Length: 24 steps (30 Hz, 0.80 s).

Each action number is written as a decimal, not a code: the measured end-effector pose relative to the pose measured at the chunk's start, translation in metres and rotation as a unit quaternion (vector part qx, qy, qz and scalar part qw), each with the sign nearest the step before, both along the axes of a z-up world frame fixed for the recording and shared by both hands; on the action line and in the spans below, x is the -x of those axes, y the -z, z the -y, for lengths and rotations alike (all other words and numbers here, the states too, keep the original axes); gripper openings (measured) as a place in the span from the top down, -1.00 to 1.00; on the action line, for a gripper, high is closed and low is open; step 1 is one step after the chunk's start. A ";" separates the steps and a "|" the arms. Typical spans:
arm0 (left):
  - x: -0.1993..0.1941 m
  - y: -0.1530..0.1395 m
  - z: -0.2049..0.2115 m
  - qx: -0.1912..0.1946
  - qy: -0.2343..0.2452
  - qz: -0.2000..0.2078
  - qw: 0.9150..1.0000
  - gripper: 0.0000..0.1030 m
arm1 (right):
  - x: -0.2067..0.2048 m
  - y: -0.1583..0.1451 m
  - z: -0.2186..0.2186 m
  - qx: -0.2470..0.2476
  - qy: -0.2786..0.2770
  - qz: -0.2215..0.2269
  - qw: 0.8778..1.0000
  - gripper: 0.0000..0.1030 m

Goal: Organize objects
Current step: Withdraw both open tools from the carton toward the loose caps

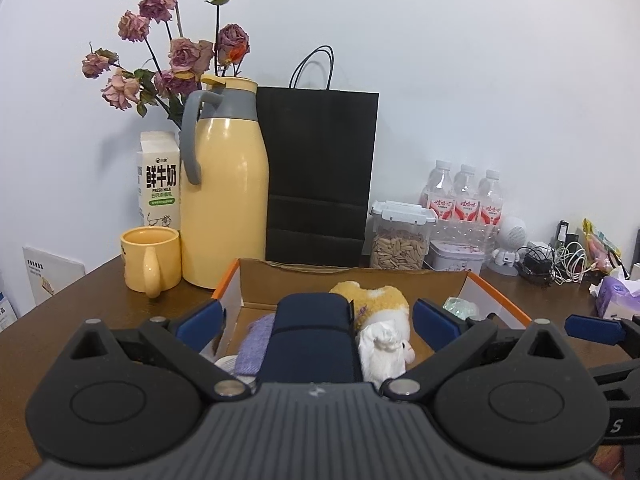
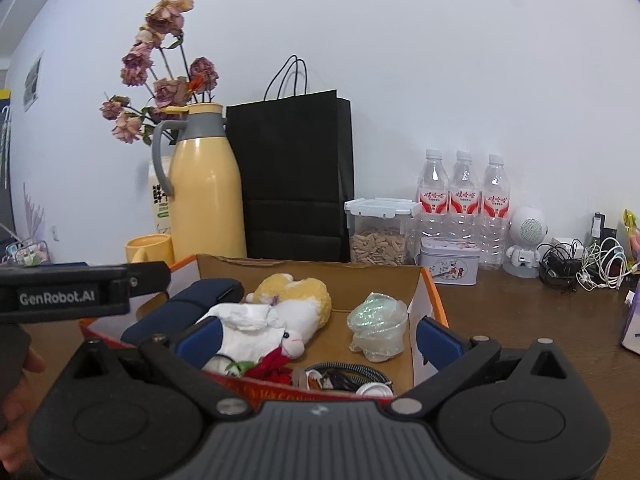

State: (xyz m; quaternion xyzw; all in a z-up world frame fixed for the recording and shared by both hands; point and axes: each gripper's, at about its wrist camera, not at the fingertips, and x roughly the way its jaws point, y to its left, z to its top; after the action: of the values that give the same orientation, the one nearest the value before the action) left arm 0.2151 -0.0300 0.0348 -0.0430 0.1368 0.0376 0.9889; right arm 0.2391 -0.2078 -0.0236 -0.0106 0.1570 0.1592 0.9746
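Fuzzy plush toy (image 2: pixel 296 304), crinkly plastic wrap (image 2: pixel 378 326) in cardboard box (image 2: pixel 312 268).

Plain white wall (image 1: pixel 460 60) behind, evenly lit, no hard shadows. Dark brown wood table (image 1: pixel 100 292) runs w/ its back edge against the wall. In the right wrist view, far left: small vent or window (image 2: pixel 33 82) high up, prob. on a side wall, too warped to tell.

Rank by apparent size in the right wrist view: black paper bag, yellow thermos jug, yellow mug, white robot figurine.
1. Black paper bag
2. Yellow thermos jug
3. Yellow mug and white robot figurine: look alike, and the mug is partly hidden, so unranked.
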 end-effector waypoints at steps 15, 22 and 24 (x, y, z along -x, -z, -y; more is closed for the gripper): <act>0.044 0.035 -0.032 -0.020 0.017 -0.060 0.998 -1.00 | 0.039 0.022 -0.002 0.026 -0.041 -0.043 0.998 -1.00; 0.058 0.047 -0.046 -0.024 0.011 -0.096 0.995 -1.00 | 0.052 0.034 -0.009 0.041 -0.052 -0.065 0.996 -1.00; 0.063 0.049 -0.049 -0.028 0.011 -0.099 0.995 -1.00 | 0.054 0.036 -0.010 0.044 -0.051 -0.070 0.995 -1.00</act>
State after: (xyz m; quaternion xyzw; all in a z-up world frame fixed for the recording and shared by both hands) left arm 0.1524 0.0193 -0.0141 -0.0102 0.2333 0.0341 0.9717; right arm 0.1848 -0.1978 -0.0598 -0.0502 0.2308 0.2024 0.9504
